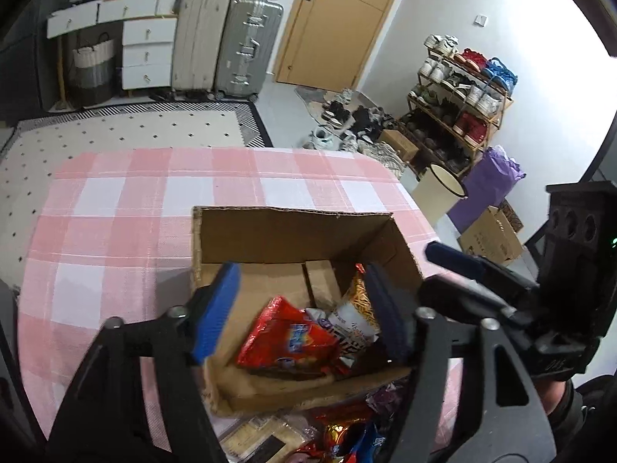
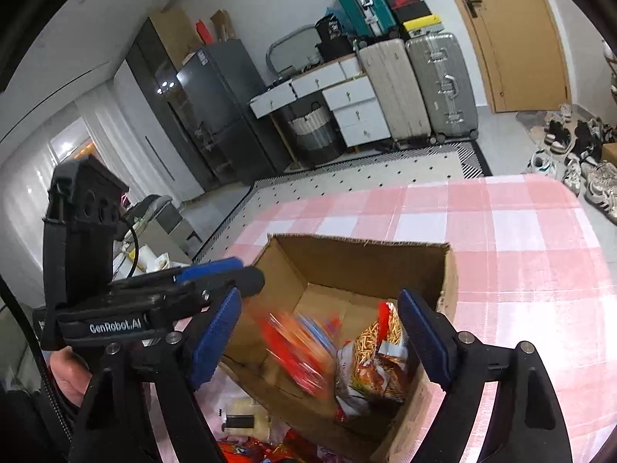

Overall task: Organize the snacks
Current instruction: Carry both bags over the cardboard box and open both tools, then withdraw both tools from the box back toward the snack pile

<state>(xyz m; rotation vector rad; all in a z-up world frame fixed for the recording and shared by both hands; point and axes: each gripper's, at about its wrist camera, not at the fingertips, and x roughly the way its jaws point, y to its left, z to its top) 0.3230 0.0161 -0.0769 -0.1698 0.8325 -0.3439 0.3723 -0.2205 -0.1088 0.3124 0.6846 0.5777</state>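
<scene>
Here, left gripper open above the cardboard box, blue pads well apart and nothing pressed between them. Pointing down into the box, with the red snack bag lying on the box floor under the gap. Right-hand pad in front of the bag of thin yellow sticks; contact there not possible to judge.

Also open, the right gripper, held over the same box from the other side, its jaws wide and empty. Below it, the red bag only as a blurred red and orange smear inside the box, and the stick bag sharp, leaning at the box wall on the right. Tips of both grippers close together over the box opening, each visible at the edge of the other's view. Left hand partly seen behind the left gripper's body.

Box open at the top, standing on the pink and white checked tablecloth, near the closer edge. More snack packets outside the box, just in front of it on the cloth, among them a pale packet.

Further away, on the floor, a dotted rug, two suitcases, a wooden door and a shoe rack.
</scene>
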